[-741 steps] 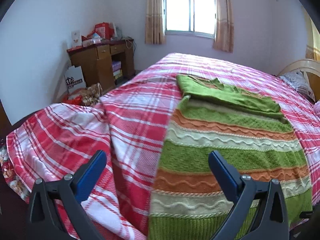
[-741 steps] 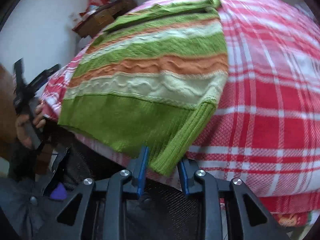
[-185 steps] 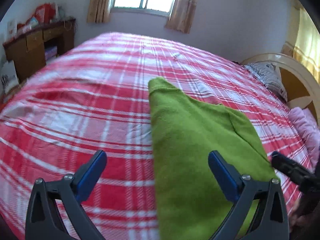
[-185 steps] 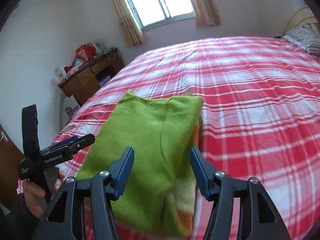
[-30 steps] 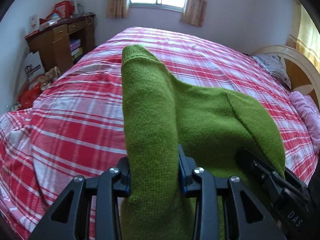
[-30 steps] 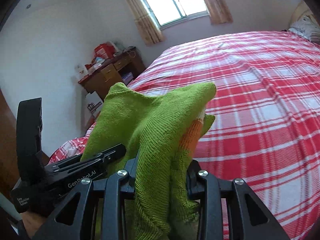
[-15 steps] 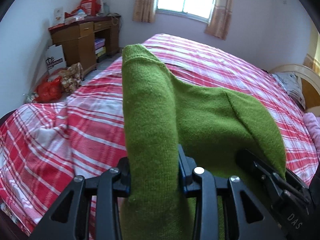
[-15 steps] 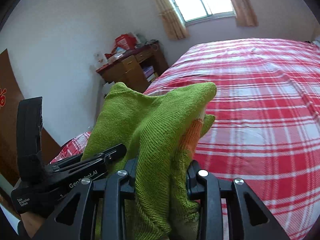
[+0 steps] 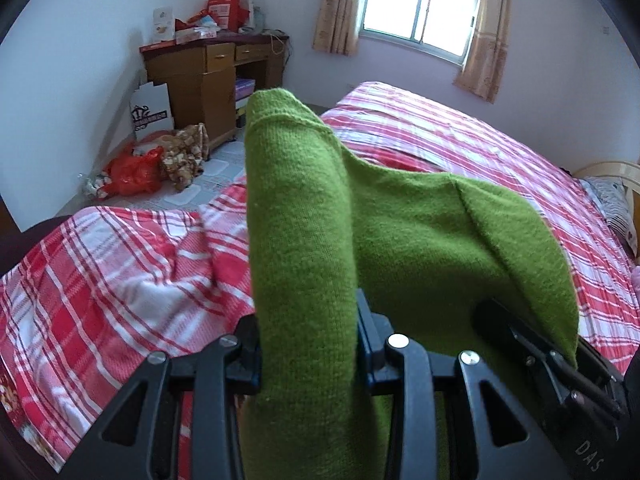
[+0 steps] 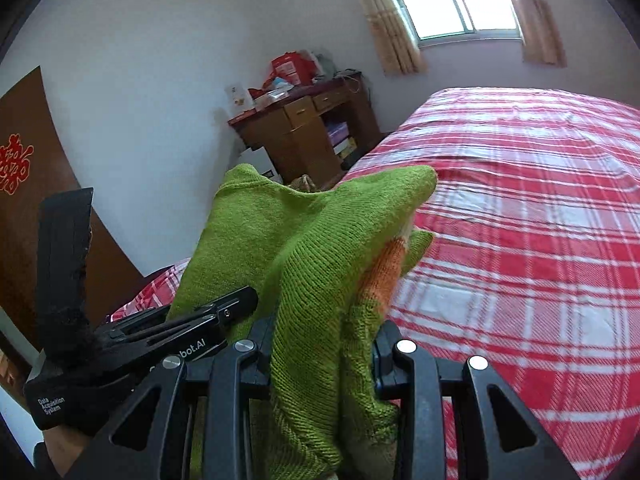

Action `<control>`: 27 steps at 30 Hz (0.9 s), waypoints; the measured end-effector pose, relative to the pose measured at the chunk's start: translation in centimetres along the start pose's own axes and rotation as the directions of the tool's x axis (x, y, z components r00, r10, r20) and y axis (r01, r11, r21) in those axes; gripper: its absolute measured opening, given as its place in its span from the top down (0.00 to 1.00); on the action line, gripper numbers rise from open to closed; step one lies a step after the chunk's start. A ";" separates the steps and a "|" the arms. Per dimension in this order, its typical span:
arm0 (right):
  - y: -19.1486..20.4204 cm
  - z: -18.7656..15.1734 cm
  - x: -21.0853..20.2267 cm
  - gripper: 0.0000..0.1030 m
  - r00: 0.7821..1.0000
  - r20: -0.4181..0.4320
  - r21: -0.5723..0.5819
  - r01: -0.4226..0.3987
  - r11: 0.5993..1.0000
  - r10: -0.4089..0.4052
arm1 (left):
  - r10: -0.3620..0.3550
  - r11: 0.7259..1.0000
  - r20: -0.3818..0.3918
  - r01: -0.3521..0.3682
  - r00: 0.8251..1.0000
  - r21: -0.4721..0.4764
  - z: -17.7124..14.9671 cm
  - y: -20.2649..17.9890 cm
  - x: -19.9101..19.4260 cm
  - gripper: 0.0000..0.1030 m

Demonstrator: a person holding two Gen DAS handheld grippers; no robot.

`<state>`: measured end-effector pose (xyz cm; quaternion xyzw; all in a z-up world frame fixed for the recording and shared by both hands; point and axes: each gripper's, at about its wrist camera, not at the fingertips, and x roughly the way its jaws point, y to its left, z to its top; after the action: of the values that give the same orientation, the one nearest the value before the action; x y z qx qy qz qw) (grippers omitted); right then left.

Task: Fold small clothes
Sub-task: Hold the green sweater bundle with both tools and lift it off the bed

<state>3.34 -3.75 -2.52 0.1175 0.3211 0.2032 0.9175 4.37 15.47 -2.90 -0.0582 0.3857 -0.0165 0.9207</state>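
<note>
The folded green sweater [image 9: 304,240] with an orange stripe [image 10: 384,272] is lifted off the red plaid bed [image 9: 132,264]. My left gripper [image 9: 308,344] is shut on its left edge, which stands up between the jaws. My right gripper [image 10: 320,356] is shut on its right edge. The two grippers are close side by side; the right one's body shows in the left wrist view [image 9: 560,376], and the left one's body in the right wrist view [image 10: 132,340]. The sweater's lower part is hidden behind the grippers.
A wooden desk [image 9: 208,76] with clutter on top stands at the far wall, with bags [image 9: 136,168] on the floor beside it. A curtained window [image 9: 416,4] is behind the bed. A pillow [image 9: 616,204] and headboard are at the right. A brown door [image 10: 24,200] is at the left.
Both grippers, still holding the sweater, have swung left and back from the bed; the desk, floor and door have come further into view.
</note>
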 end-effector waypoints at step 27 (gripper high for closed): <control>-1.9 2.0 10.9 0.68 0.997 -0.070 -0.090 0.028 0.996 -0.034 | 0.046 0.996 -0.061 -0.051 0.997 -0.076 3.2 3.8 7.6 0.64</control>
<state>12.95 -0.74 -7.60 0.0643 0.3462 0.2071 0.9127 11.92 18.97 -6.52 -0.0837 0.4143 0.0190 0.9061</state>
